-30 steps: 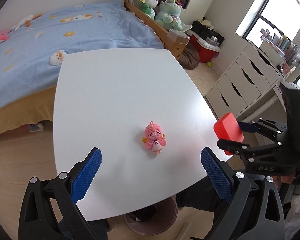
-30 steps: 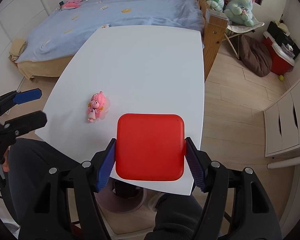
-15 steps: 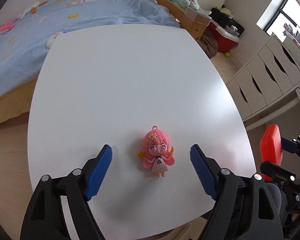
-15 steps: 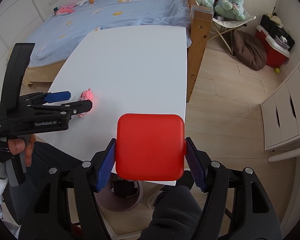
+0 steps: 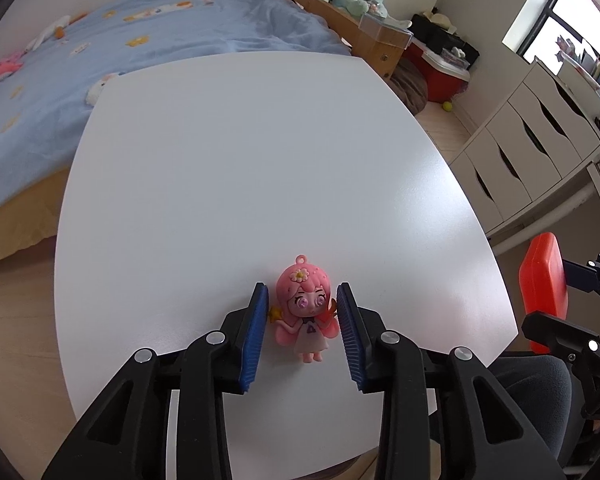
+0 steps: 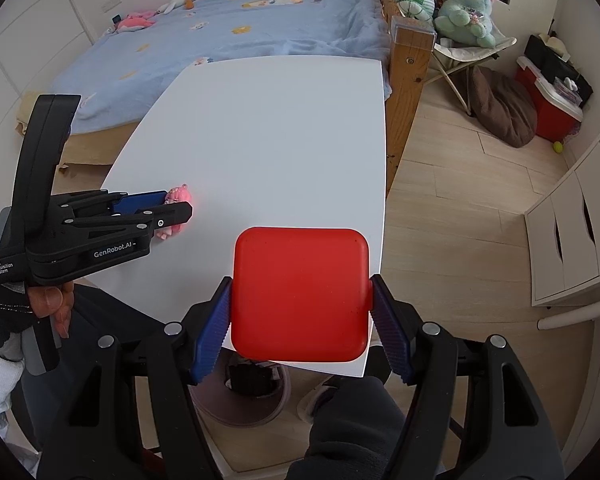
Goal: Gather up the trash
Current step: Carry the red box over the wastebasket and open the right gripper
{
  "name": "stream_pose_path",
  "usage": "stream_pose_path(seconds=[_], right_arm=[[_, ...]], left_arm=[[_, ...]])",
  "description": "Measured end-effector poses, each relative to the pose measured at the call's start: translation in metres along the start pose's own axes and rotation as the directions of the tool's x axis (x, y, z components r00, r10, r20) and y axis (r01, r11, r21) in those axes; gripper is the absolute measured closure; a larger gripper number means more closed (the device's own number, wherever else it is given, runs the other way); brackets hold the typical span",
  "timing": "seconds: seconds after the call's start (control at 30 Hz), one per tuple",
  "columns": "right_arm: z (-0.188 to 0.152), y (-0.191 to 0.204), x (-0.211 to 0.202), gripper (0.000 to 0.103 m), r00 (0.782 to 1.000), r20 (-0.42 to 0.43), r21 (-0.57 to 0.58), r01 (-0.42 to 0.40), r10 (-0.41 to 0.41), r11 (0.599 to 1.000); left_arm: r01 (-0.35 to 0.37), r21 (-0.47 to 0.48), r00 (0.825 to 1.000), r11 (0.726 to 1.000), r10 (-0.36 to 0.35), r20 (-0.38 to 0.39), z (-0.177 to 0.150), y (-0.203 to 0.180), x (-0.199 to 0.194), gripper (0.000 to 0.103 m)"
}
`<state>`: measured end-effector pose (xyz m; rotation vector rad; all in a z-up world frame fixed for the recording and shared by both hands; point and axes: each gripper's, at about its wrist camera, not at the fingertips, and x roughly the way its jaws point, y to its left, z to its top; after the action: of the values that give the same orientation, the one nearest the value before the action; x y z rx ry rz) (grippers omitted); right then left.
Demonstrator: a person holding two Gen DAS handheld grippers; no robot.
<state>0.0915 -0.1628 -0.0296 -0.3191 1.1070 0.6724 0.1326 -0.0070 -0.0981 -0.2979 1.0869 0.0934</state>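
Your left gripper [image 5: 302, 307] has just been closing its jaws around the doll [image 5: 305, 314] lying on the desk [image 5: 260, 168], near its front edge; whether the pads press yet you cannot tell. It looks light, rubbery and small: pinch the head and shoulders squarely. Your right gripper [image 6: 300, 312] grips the red box [image 6: 300, 294].

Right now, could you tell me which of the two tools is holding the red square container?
The right tool: its blue pads clamp the red container on both sides. The left tool instead straddles the pink doll on the white table.

White table [image 5: 260, 168], bare but for 1 pink-haired doll charm [image 5: 306, 314] lying face-up nr its front edge; beyond far edge, bed w/ blue cover [image 5: 140, 52]
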Motion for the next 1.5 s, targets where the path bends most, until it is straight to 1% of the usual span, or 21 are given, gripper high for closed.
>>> stream_pose_path(seconds=[0.23,0.4,0.8,0.97,1.2,1.37,1.5], right_arm=[[0.002,0.007,-0.001,0.037,1.0,0.009,-0.007,0.004,-0.004,1.0],[0.001,0.013,-0.008,0.037,1.0,0.029,-0.015,0.003,-0.002,1.0],[-0.018,0.043,-0.046,0.037,0.994,0.11,-0.061,-0.014,0.021,0.998],[-0.031,0.052,-0.059,0.037,0.991,0.127,-0.076,-0.027,0.037,0.997],[-0.05,0.064,-0.076,0.037,0.987,0.15,-0.095,-0.047,0.061,0.994],[-0.065,0.073,-0.083,0.037,0.985,0.148,-0.118,-0.071,0.089,0.99],[-0.078,0.081,-0.082,0.037,0.986,0.126,-0.133,-0.094,0.111,0.987]], left_arm=[[-0.007,0.033,0.999,0.999,0.006,0.046,-0.008,0.007,-0.02,0.069],[-0.016,0.075,0.996,0.997,0.01,0.091,-0.016,0.01,-0.044,0.069],[-0.012,0.154,0.981,0.988,-0.018,0.195,-0.053,0.006,-0.107,0.069],[0.003,0.16,0.976,0.987,-0.038,0.214,-0.069,0.004,-0.126,0.069],[0.007,0.162,0.971,0.987,-0.045,0.233,-0.088,0.003,-0.141,0.069],[0.009,0.161,0.971,0.987,-0.048,0.236,-0.103,0.001,-0.147,0.069],[0.019,0.151,0.97,0.988,-0.054,0.236,-0.114,0.003,-0.151,0.069]])
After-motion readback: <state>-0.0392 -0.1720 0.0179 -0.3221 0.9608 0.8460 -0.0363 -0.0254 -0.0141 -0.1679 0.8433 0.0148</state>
